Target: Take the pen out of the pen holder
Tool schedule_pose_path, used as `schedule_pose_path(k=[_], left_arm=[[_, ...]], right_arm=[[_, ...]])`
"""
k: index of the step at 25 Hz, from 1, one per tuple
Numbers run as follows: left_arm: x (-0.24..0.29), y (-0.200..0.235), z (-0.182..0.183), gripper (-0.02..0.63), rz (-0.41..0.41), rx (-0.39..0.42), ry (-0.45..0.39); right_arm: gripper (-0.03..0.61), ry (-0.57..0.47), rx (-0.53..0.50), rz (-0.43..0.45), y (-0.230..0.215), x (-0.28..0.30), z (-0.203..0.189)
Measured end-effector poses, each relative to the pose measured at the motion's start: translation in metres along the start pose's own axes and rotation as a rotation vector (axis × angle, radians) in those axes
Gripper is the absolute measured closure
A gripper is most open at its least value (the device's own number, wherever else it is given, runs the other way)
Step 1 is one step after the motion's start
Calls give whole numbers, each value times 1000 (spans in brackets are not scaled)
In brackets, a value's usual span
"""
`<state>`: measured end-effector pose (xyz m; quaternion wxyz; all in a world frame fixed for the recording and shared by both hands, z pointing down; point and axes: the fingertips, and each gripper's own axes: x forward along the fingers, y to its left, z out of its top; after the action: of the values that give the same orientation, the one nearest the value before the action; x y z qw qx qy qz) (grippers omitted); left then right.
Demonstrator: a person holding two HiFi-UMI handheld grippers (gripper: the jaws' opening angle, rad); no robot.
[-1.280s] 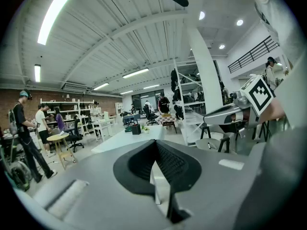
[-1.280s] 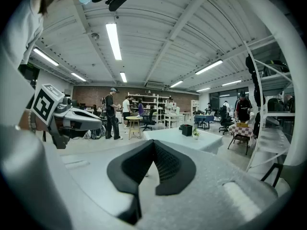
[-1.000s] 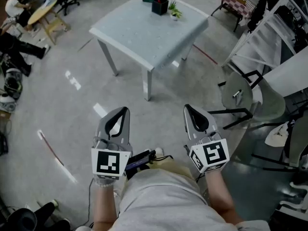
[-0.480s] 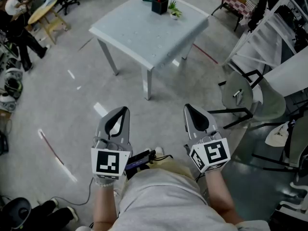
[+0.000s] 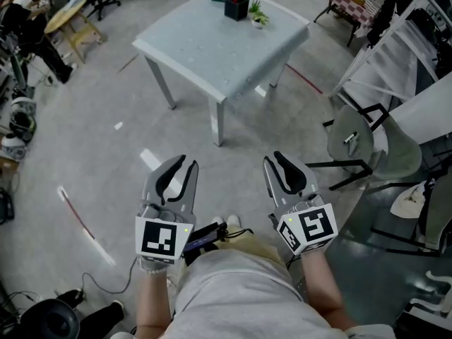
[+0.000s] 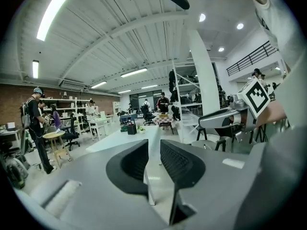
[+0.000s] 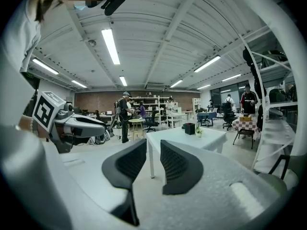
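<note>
The left gripper (image 5: 177, 165) and right gripper (image 5: 277, 162) are held near, side by side, well short of the table (image 5: 212, 55). Both were just being opened, with nothing caught between the jaws. The pen holder (image 5: 236, 7) is parked at the table's far edge, beside a plant (image 5: 257, 16). The pen itself can't be made out.

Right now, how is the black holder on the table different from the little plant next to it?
The holder is a black, boxy block; the plant is green and leafy in a small pale pot. The holder looks bigger than the plant. Both stand upright, side by side, near the far corner of the table.
</note>
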<state>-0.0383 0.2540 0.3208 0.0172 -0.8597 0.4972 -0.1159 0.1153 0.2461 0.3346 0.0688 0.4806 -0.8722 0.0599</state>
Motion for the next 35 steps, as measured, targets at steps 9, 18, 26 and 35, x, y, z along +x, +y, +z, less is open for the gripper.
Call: schedule_pose_path(k=[9,18,26,35], left_arm=[[0,-8,4,528,40,12,16],[-2,-19,9,528,64,15,-1],[-6,-22,7,526,73,1,-17],[20,-11,14,525,45,1,-61]], right_arm=[[468,5,13,18,-13,-8,-6],[451,-18,-18,46,-18,-13,-4],[448,-21,-22,60,-16,-18,-11],[448,-31,2,-1,-36,-10,-4]])
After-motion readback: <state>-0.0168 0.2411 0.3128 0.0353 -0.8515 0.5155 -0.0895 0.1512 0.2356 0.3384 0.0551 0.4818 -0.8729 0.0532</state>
